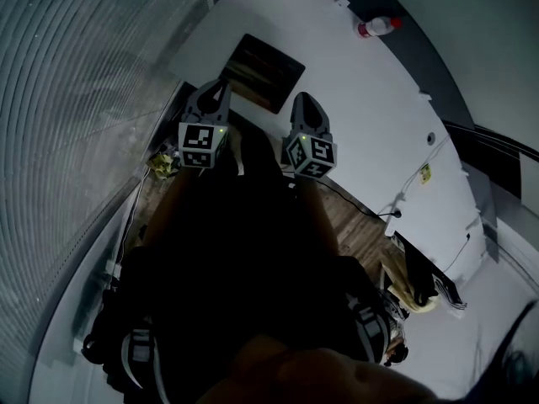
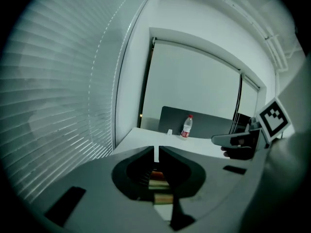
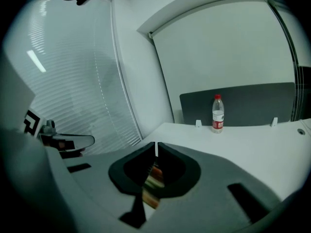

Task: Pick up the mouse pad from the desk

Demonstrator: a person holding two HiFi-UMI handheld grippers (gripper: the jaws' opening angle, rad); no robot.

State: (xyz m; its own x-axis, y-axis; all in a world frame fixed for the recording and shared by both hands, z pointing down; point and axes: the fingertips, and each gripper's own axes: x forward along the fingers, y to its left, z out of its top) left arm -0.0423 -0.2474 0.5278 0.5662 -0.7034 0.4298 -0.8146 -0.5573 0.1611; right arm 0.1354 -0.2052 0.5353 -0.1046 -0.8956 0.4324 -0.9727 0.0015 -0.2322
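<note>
The mouse pad (image 1: 264, 72), a dark rectangle with a striped picture, lies flat near the left end of the white desk (image 1: 362, 116). My left gripper (image 1: 219, 87) hovers by its near left corner with the jaws shut and empty. My right gripper (image 1: 304, 101) hangs by its near right corner, also shut and empty. In the left gripper view the shut left gripper (image 2: 156, 153) points over the desk, and a strip of the mouse pad (image 2: 158, 184) shows through the opening behind the tips. The right gripper view shows the right gripper (image 3: 156, 150) likewise, above the mouse pad (image 3: 154, 181).
A water bottle (image 1: 376, 27) with a red cap and label stands at the desk's far edge before a grey partition (image 3: 243, 103). Window blinds (image 1: 76, 99) run along the left. Cables (image 1: 404, 196) hang off the desk's near right side over a wooden floor (image 1: 358, 234).
</note>
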